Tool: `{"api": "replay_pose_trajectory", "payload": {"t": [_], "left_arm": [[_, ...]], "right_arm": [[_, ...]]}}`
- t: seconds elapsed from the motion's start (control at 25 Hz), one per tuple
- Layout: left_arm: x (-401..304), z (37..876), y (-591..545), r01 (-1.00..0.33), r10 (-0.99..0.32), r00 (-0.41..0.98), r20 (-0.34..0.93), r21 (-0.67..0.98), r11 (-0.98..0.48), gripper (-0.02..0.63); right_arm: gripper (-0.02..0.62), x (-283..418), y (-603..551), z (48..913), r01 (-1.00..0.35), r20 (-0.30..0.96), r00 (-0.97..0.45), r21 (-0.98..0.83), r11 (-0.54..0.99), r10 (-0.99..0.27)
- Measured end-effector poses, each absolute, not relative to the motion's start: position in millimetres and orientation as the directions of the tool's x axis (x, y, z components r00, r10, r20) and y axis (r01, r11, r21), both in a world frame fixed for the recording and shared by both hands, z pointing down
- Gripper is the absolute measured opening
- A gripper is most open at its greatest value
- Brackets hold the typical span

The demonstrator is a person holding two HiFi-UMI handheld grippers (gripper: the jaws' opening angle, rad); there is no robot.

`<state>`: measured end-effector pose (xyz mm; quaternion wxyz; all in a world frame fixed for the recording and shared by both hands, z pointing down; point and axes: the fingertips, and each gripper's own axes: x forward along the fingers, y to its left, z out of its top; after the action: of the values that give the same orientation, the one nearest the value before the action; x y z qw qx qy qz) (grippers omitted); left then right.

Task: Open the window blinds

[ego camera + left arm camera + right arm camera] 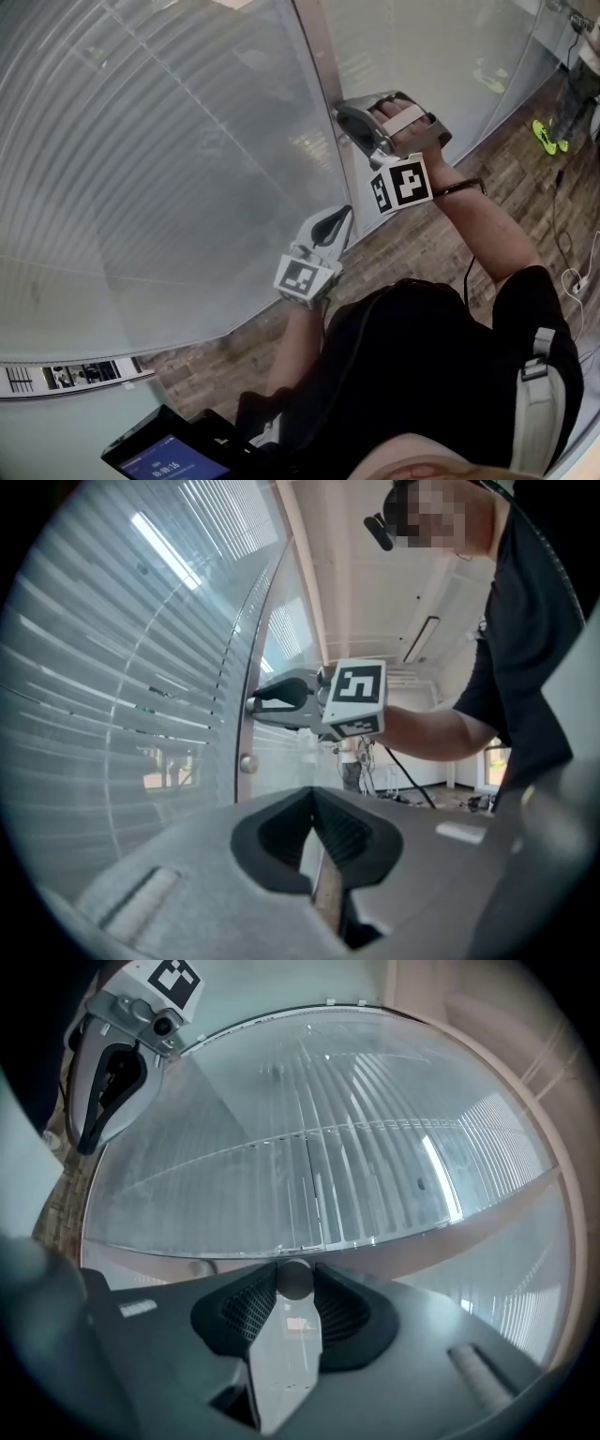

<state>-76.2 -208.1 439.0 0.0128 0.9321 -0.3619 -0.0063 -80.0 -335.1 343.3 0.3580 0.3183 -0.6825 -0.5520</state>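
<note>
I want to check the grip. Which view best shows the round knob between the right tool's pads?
The right gripper view: the knob sits close up, gripped by the right tool. In the head and left gripper views that tool covers it; only its tips at the window frame show.

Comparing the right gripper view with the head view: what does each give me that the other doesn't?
Right gripper view only: a round knob sits pinched between the right gripper's pads. Head view only: that gripper's marker cube and a handheld screen at the bottom edge. Both: the slatted blinds and the left gripper, which holds nothing.
</note>
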Motion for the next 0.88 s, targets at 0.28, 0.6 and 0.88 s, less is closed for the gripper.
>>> {"api": "replay_pose_trajectory", "payload": {"t": [0.28, 0.6, 0.88], "left_arm": [[-75.6, 440.2, -203.7, -0.679, -0.68, 0.733, 0.005, 0.037, -0.733, 0.003], [-71.3, 440.8, -203.6, -0.664, -0.664, 0.747, -0.005, 0.045, -0.747, 0.003], [-72.2, 442.2, -205.5, -0.663, -0.664, 0.748, -0.014, 0.041, -0.747, 0.003]], "right_arm": [[0.129, -78.4, -332.4, 335.6, -0.261, 0.119, -0.557, 0.914, 0.31, -0.822], [0.129, -75.0, -333.3, 329.8, -0.474, 0.105, -0.564, 0.771, 0.425, -0.819], [0.13, -72.5, -340.6, 326.8, -0.695, 0.088, -0.628, 0.384, 0.608, -0.773]]}}
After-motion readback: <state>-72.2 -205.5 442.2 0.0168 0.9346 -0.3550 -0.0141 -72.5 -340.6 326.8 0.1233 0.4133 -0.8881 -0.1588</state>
